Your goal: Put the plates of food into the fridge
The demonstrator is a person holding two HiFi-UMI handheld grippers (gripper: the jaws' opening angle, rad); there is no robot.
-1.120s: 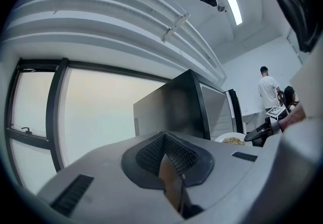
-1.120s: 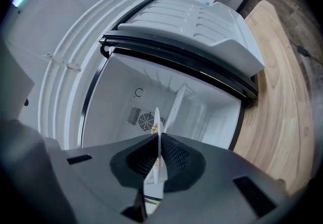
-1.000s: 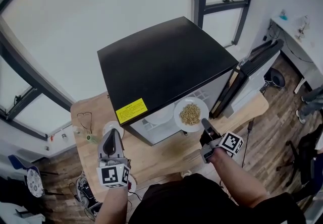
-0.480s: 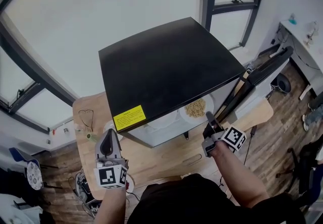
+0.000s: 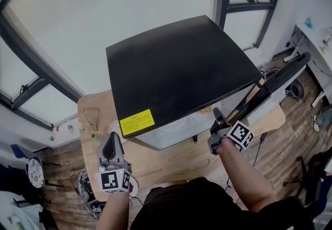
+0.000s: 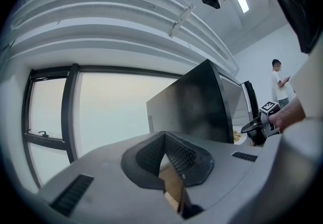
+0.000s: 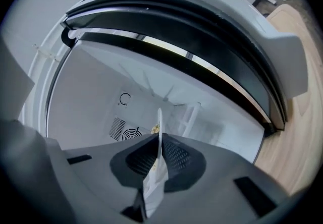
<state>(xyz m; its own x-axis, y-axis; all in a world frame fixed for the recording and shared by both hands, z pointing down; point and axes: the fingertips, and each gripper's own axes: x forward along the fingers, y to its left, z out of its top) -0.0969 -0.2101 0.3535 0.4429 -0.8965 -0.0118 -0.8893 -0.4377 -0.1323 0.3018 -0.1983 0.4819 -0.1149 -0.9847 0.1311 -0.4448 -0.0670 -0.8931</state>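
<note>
Since a second ago the open fridge [image 5: 176,78], which stands on the desk [image 5: 171,159], has taken in most of the plate of food [image 7: 159,134]; only a sliver shows under its black top. The right hand-held gripper [image 7: 159,143] is clamped on the plate's rim and reaches inside the cavity. The left hand-held gripper [image 6: 166,160] hovers over the desk, jaws together and empty. The step looks like placing; next the plate likely needs lowering flat onto a shelf before the jaws let go.

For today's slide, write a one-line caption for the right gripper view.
Right gripper shut on a plate, seen edge-on, at the mouth of the open fridge.
</note>
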